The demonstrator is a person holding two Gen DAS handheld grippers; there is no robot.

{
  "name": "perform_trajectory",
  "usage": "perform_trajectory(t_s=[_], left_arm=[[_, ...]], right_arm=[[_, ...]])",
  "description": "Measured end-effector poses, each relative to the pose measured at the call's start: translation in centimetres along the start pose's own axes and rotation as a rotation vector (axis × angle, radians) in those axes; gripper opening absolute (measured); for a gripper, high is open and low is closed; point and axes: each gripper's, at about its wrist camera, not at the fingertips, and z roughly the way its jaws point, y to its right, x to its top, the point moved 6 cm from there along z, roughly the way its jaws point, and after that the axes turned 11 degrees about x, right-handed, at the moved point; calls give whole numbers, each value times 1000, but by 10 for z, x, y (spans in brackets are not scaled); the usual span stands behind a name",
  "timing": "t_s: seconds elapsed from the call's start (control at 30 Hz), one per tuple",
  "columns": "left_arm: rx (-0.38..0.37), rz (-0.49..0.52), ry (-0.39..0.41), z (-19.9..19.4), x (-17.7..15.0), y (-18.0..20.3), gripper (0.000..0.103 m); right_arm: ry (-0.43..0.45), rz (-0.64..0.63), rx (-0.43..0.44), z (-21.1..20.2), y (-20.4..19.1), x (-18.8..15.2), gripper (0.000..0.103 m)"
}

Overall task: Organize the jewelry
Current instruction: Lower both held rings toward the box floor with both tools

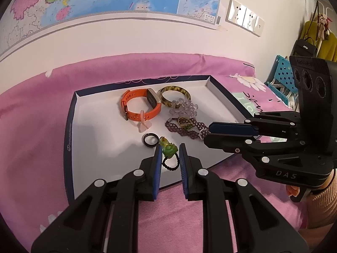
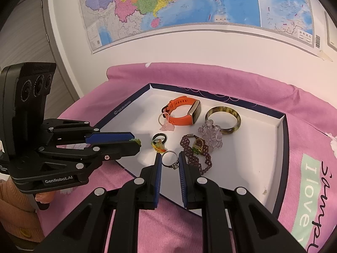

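We look down at a shallow white tray (image 1: pixel 99 130) with a dark blue rim, resting on a pink bedspread (image 1: pixel 35 126) against a white wall with a map (image 2: pixel 168 6). Our left gripper (image 1: pixel 170 158) pinches a green charm on a black cord (image 1: pixel 168 154) near the tray's front edge, just beside a black ring (image 1: pixel 150 139). Our right gripper (image 2: pixel 169 160) pinches a silver ring (image 2: pixel 168 158) upright between its blue pads, touching a purple beaded bracelet (image 2: pixel 193 149). Farther back lie an orange watch (image 2: pixel 182 113), a mottled bangle (image 2: pixel 223 120) and a clear bead cluster (image 2: pixel 210 135) — all grouped mid-tray. The tray's left strip and far right side are bare white — open room there.
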Motion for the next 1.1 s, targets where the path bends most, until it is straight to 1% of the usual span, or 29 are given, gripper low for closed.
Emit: perform_trajectory(t_s=[1.1], left_arm=[[6,-17,-26,12,-3,-5,17]], right_arm=[[-10,2,1,7,1,0,14]])
